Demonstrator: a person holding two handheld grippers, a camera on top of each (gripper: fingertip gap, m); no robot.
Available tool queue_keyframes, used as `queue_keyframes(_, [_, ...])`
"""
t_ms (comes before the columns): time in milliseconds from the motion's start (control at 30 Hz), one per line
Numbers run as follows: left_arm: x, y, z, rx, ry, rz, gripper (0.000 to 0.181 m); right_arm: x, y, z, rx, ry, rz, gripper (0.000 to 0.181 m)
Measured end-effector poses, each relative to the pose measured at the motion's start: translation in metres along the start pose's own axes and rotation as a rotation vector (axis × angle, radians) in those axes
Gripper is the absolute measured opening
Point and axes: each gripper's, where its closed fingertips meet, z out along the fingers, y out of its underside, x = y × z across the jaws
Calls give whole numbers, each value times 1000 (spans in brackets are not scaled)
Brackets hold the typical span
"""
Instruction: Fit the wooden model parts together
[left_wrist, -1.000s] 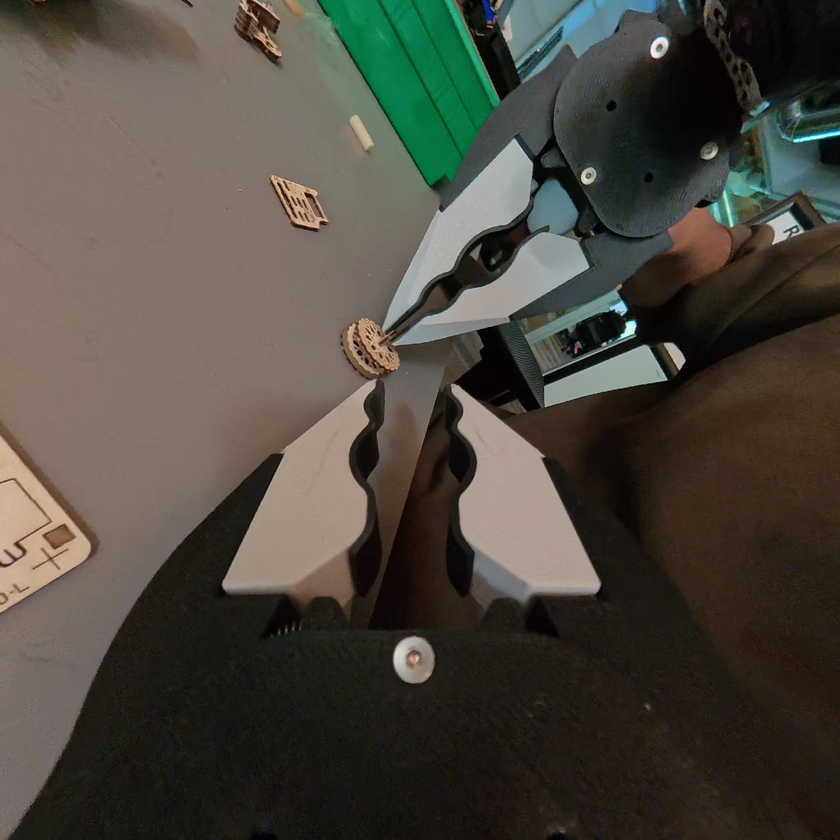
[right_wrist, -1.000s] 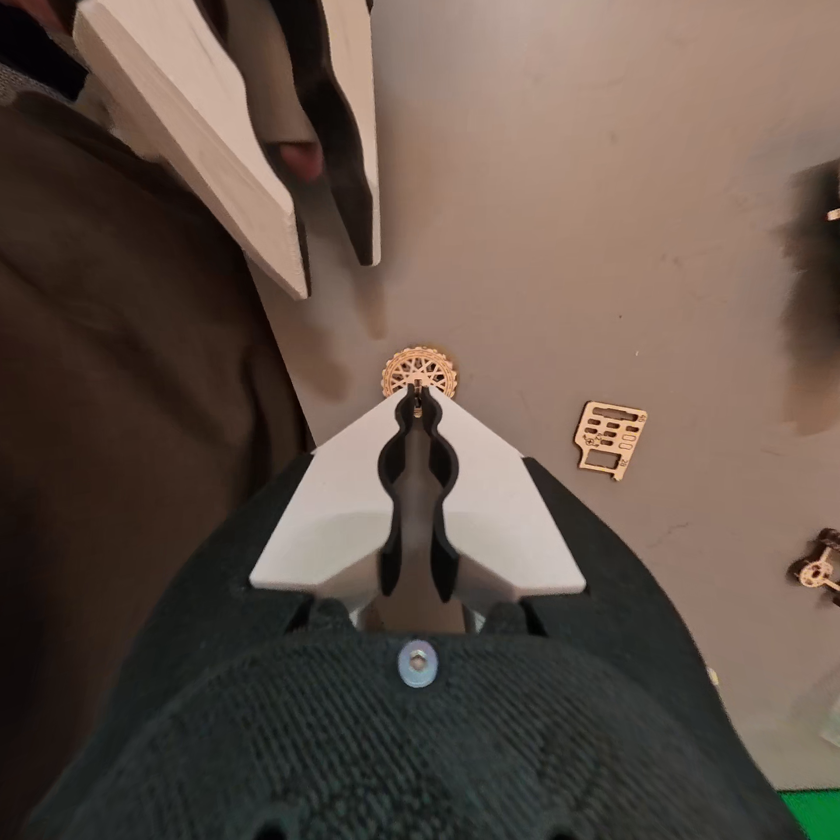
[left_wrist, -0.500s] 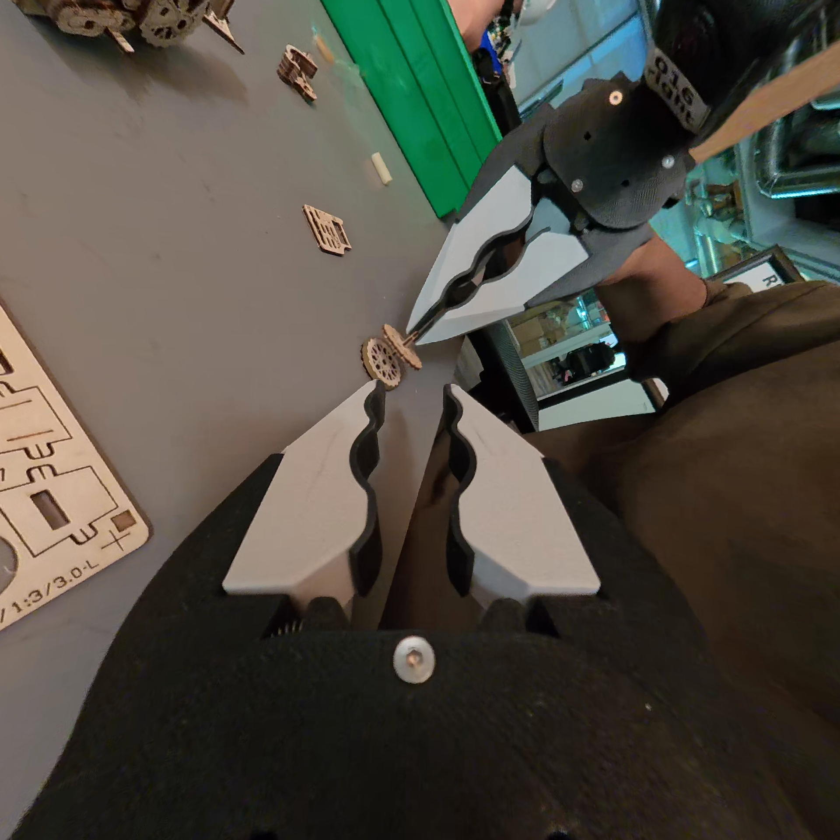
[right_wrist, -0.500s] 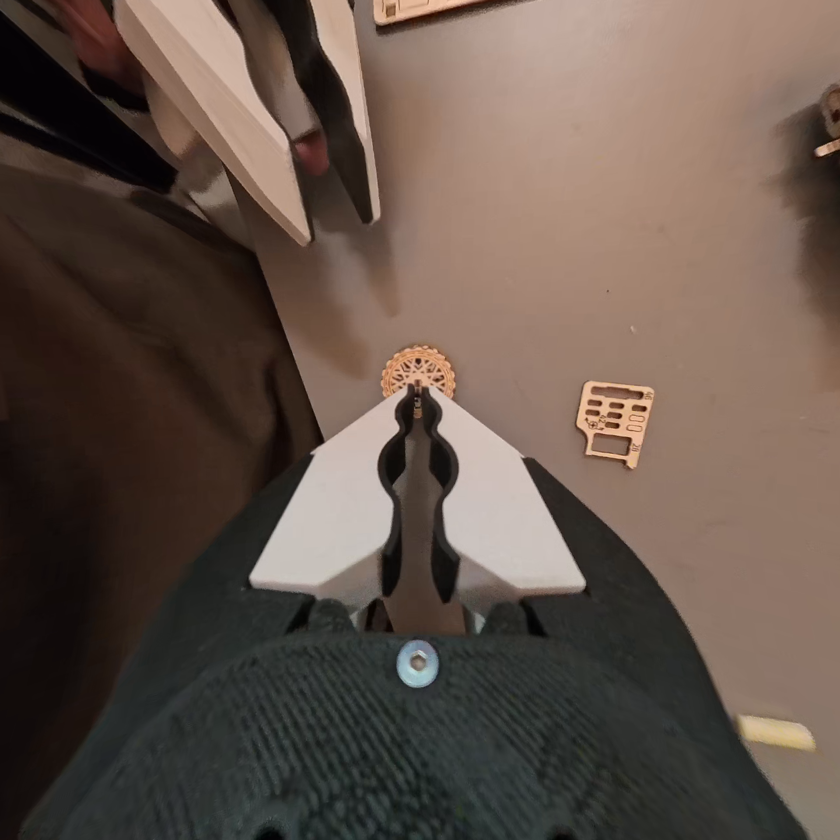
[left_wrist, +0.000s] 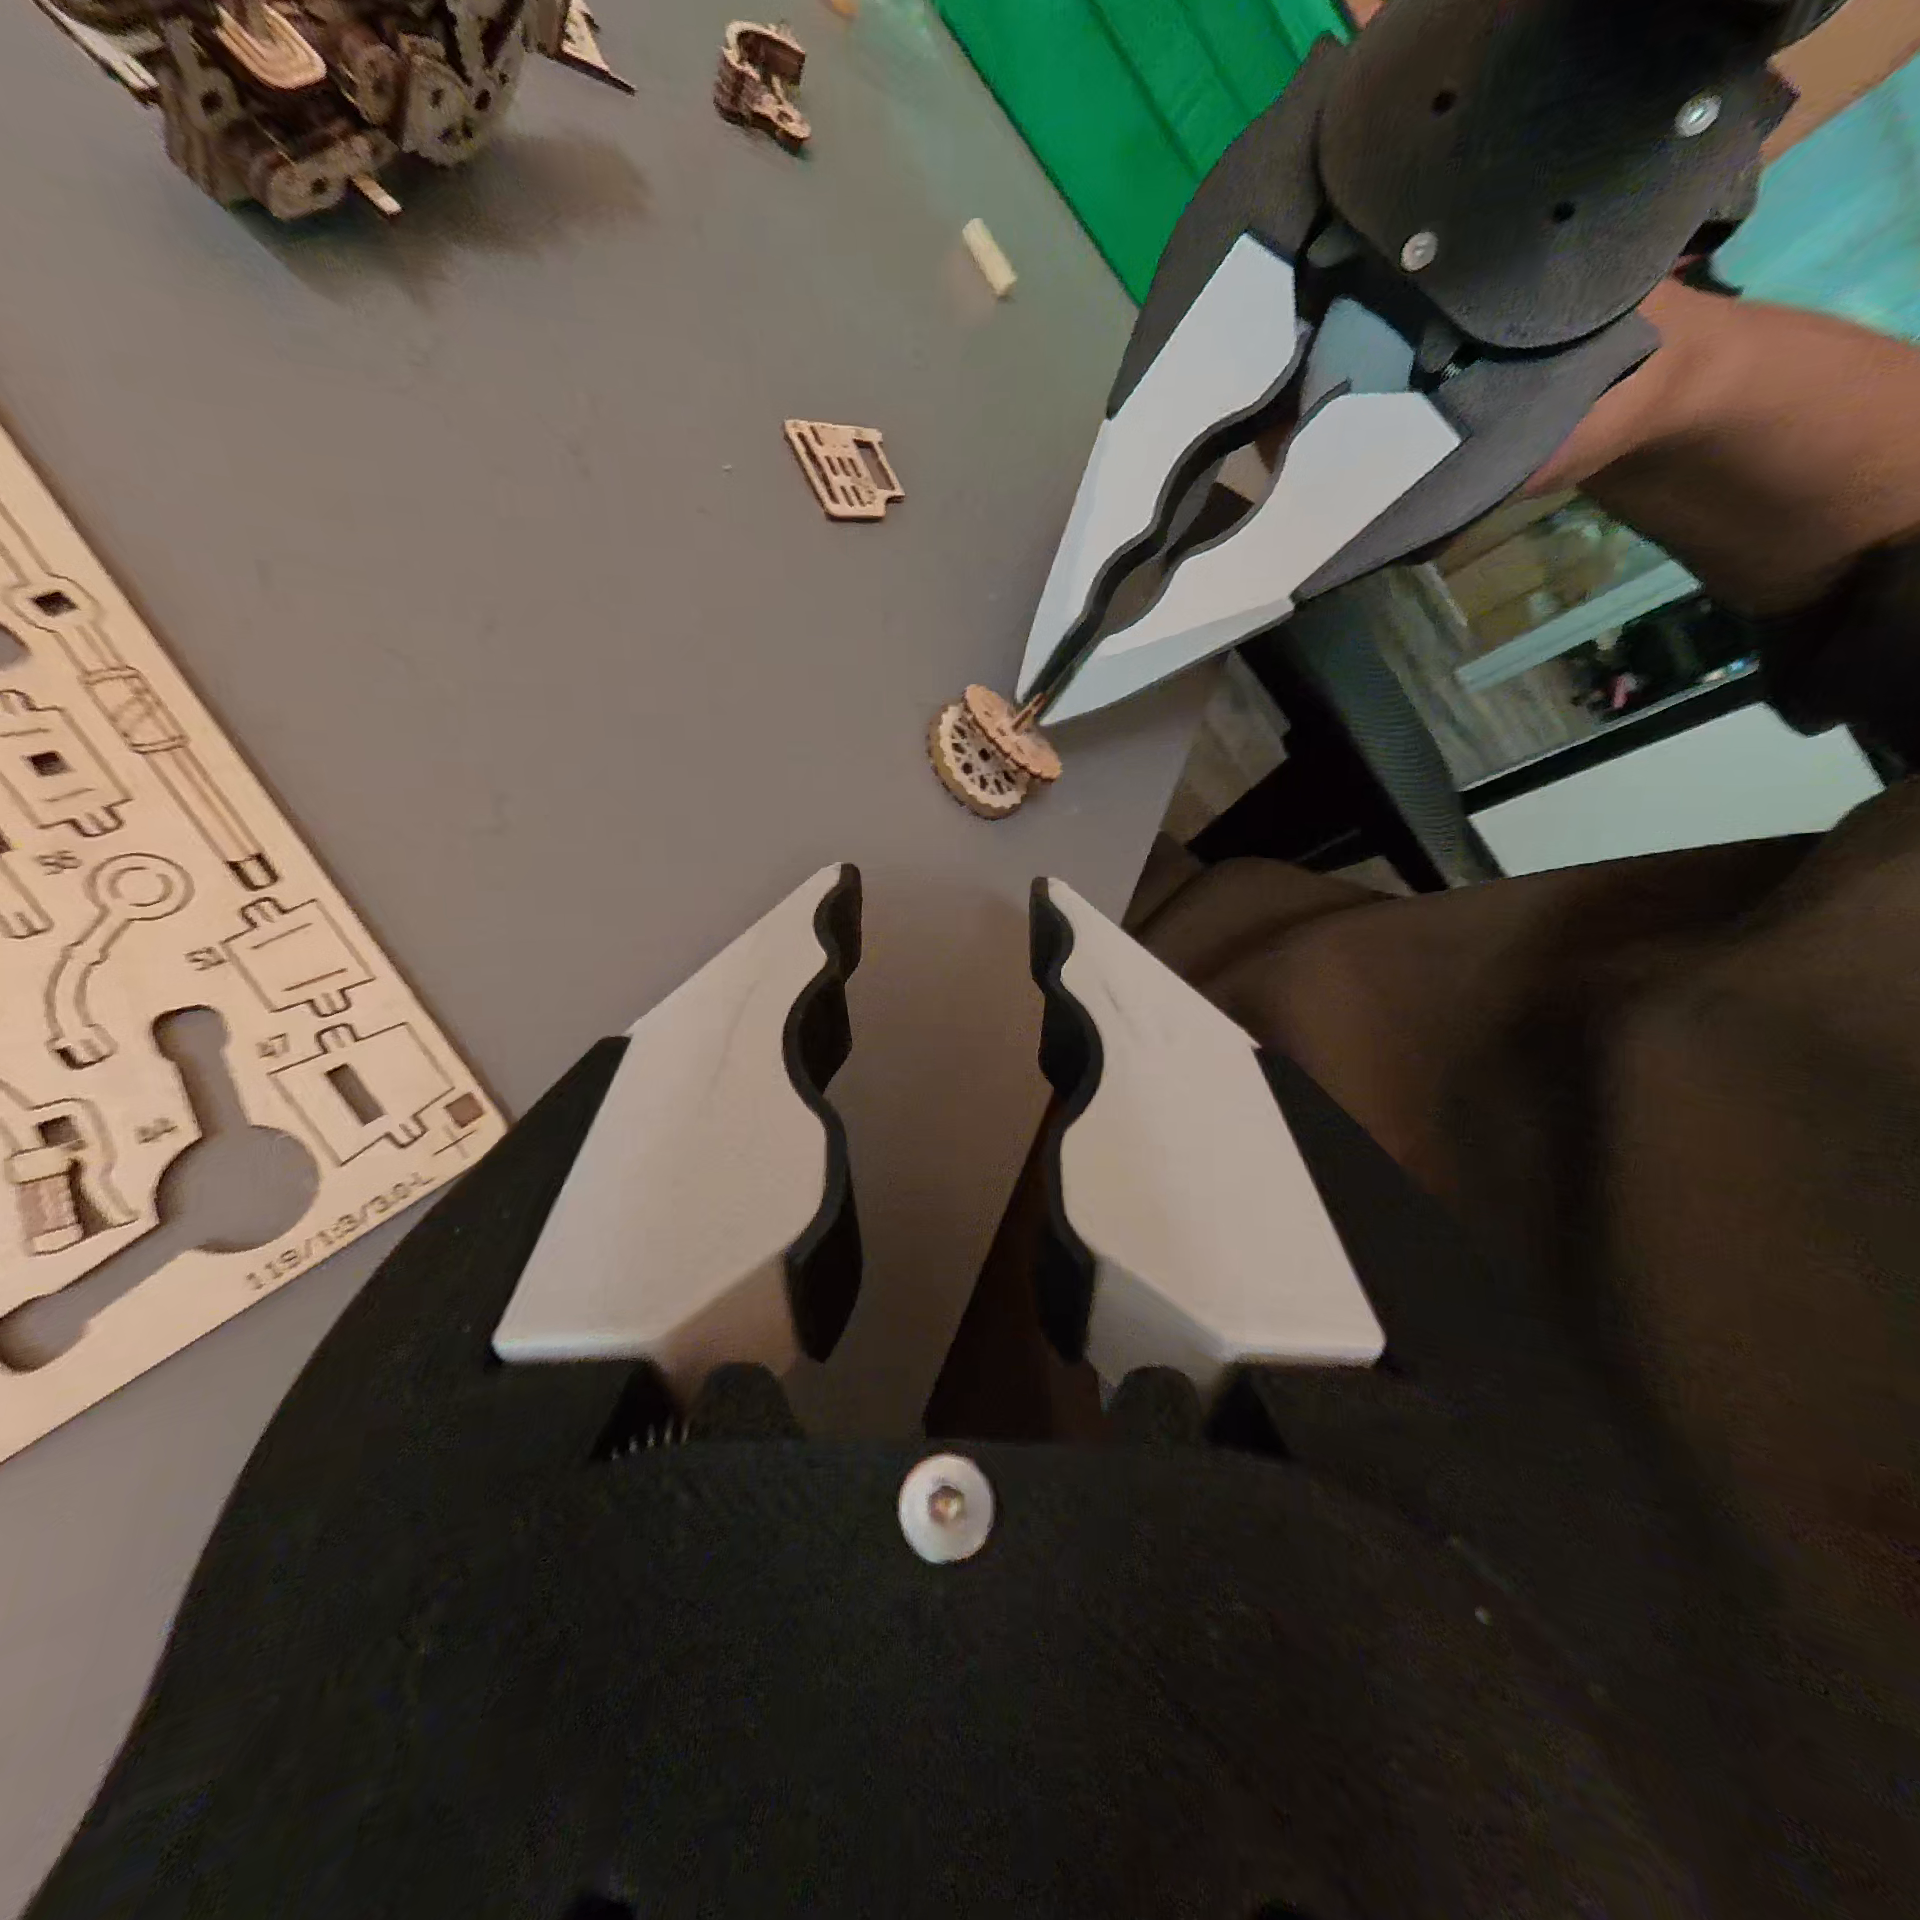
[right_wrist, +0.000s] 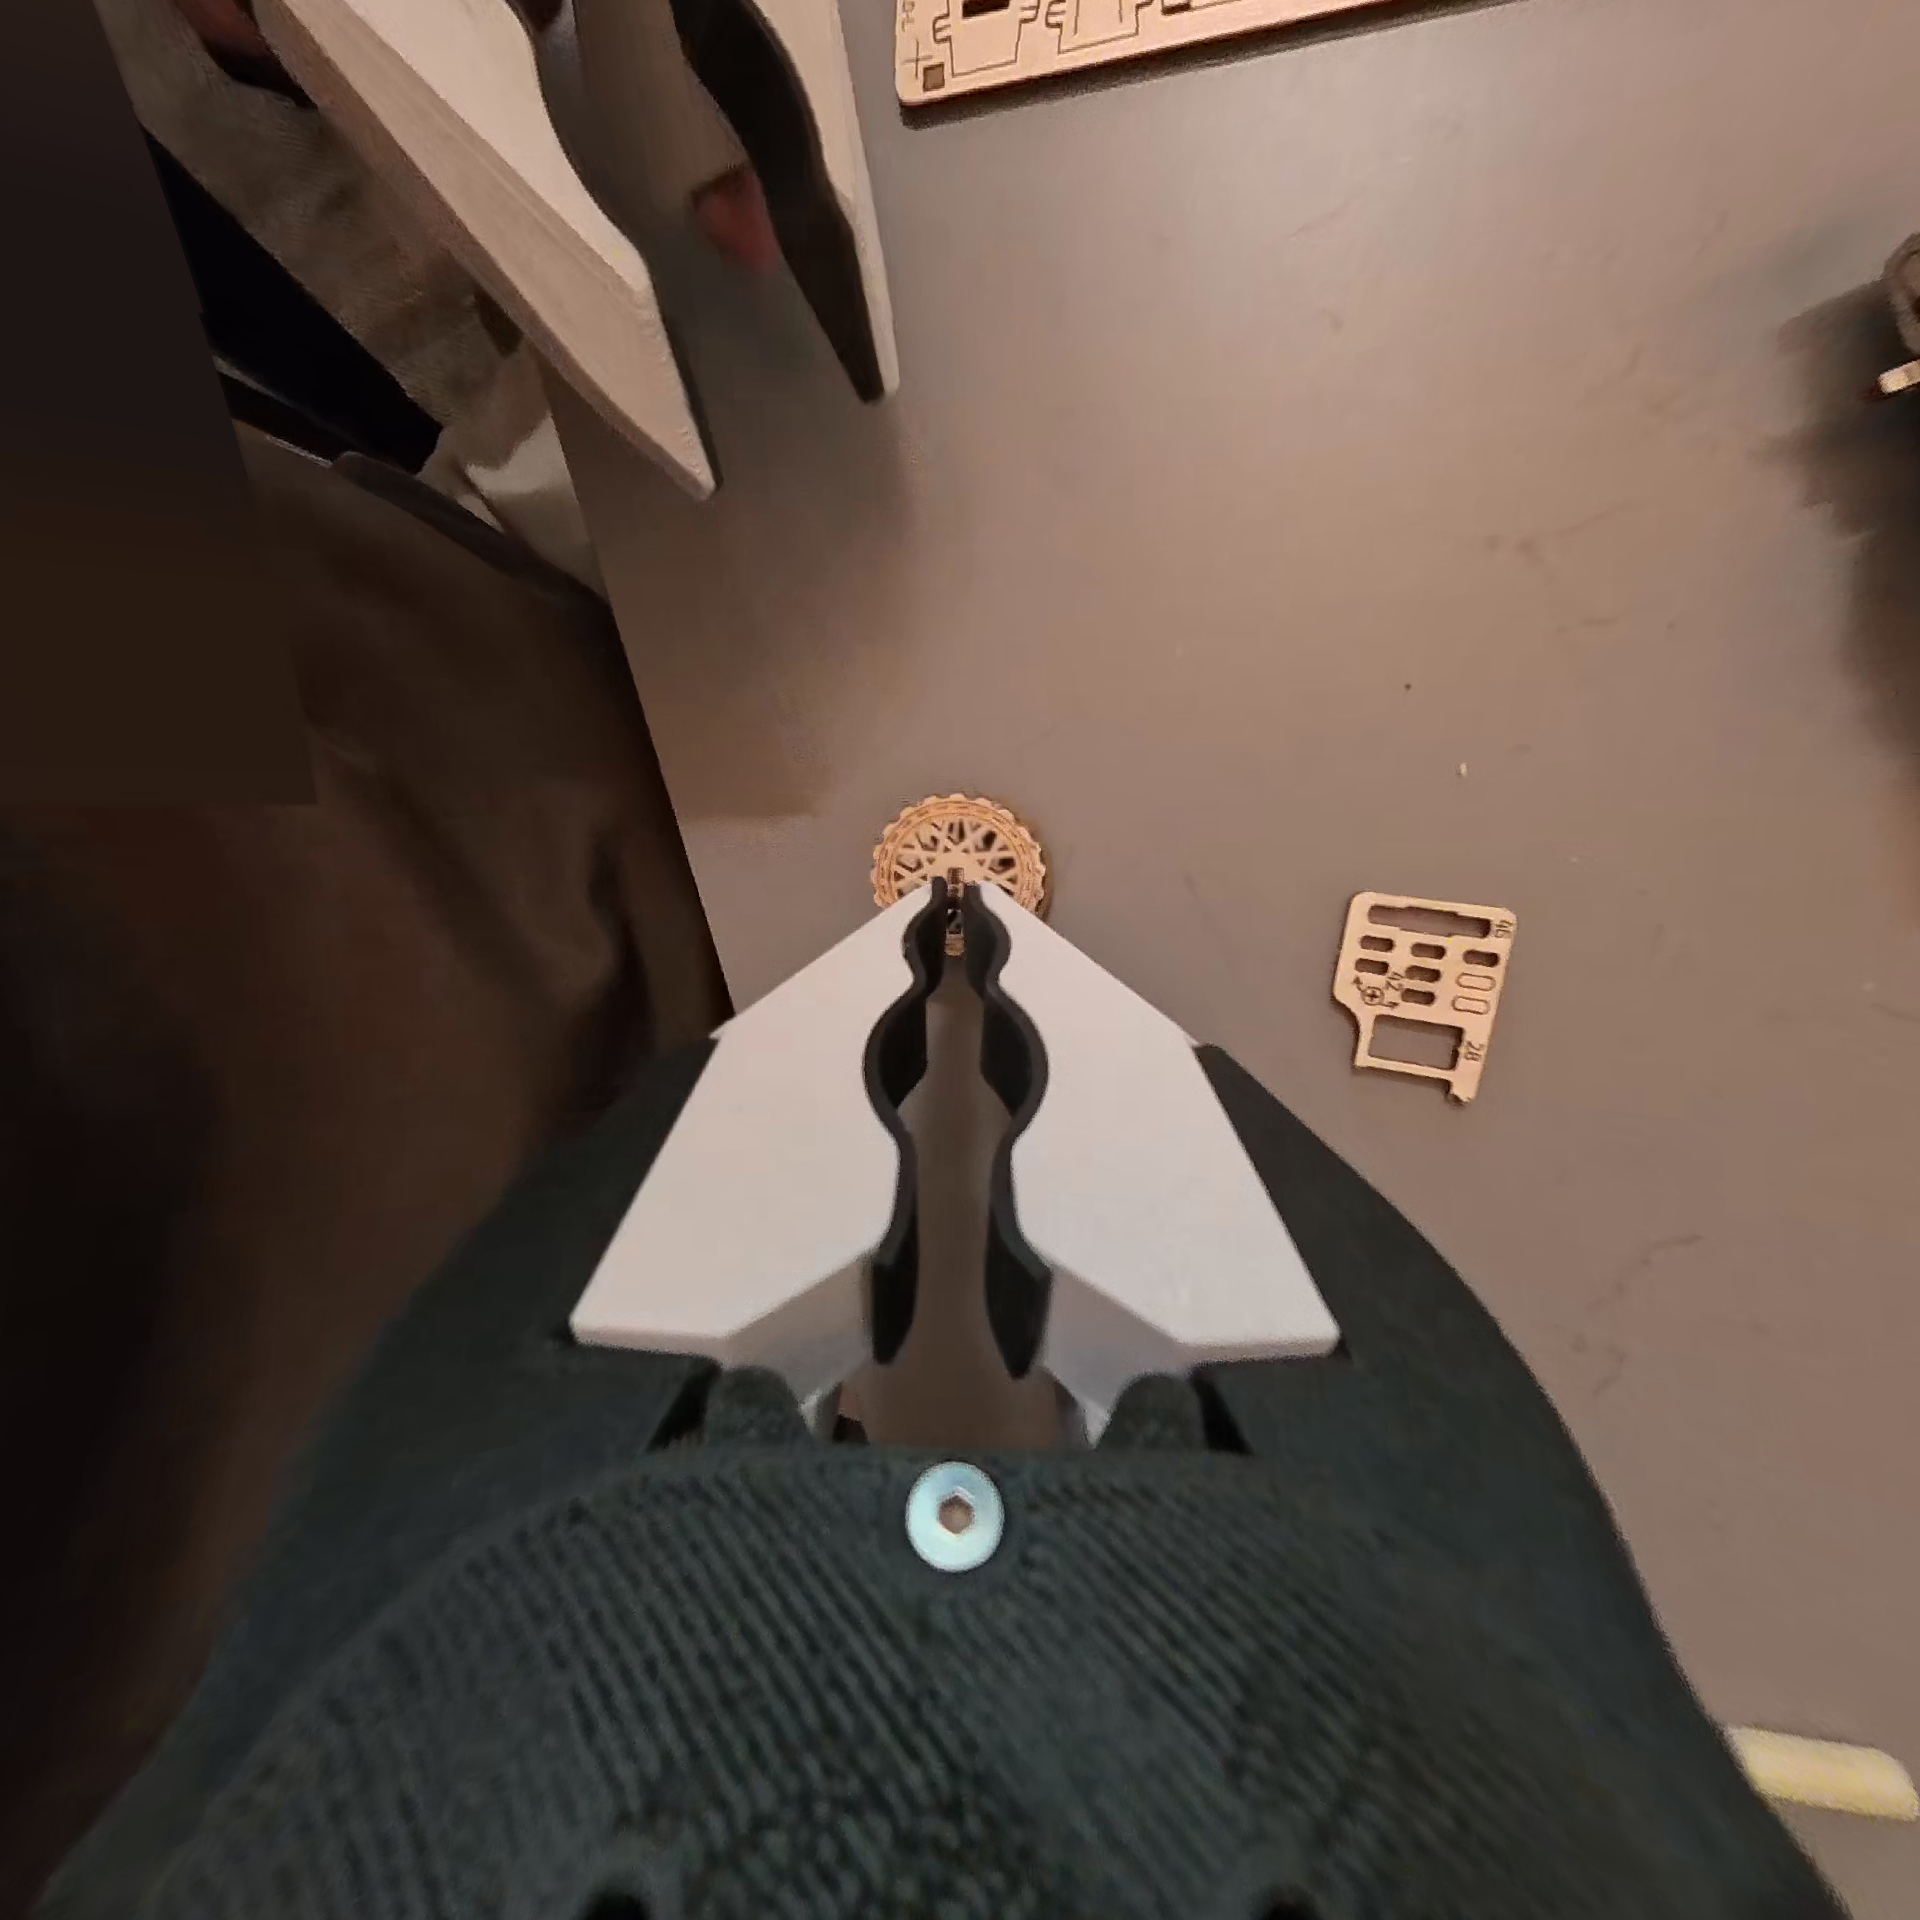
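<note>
A small wooden wheel pair (left_wrist: 987, 750) on a thin axle rests near the grey table's near edge. My right gripper (right_wrist: 954, 914) is shut on the axle stub; the wheel (right_wrist: 958, 858) shows just beyond its tips. In the left wrist view the right gripper (left_wrist: 1034, 698) comes in from the upper right, its tips at the wheel. My left gripper (left_wrist: 943, 894) is open and empty, a short way from the wheel. It also shows at the top left of the right wrist view (right_wrist: 800, 436).
A laser-cut wooden sheet (left_wrist: 156, 935) lies at the left. A small flat wooden plate (left_wrist: 844, 468) (right_wrist: 1425, 992) lies mid-table. A partly built wooden model (left_wrist: 322, 94) and a small sub-assembly (left_wrist: 764, 88) stand far off. A green board (left_wrist: 1122, 125) and a white peg (left_wrist: 987, 255) lie by the table's far side. Spacing between my two grippers at the tips: around 8 cm.
My left gripper has pulled back from the wheel, bringing the wooden sheet and the model into view. My right gripper stays shut on the axle.
</note>
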Motion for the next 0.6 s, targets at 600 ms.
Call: queue_keyframes(600, [2, 8, 0, -27, 51, -86, 32, -1, 0, 6, -266, 179, -223, 1])
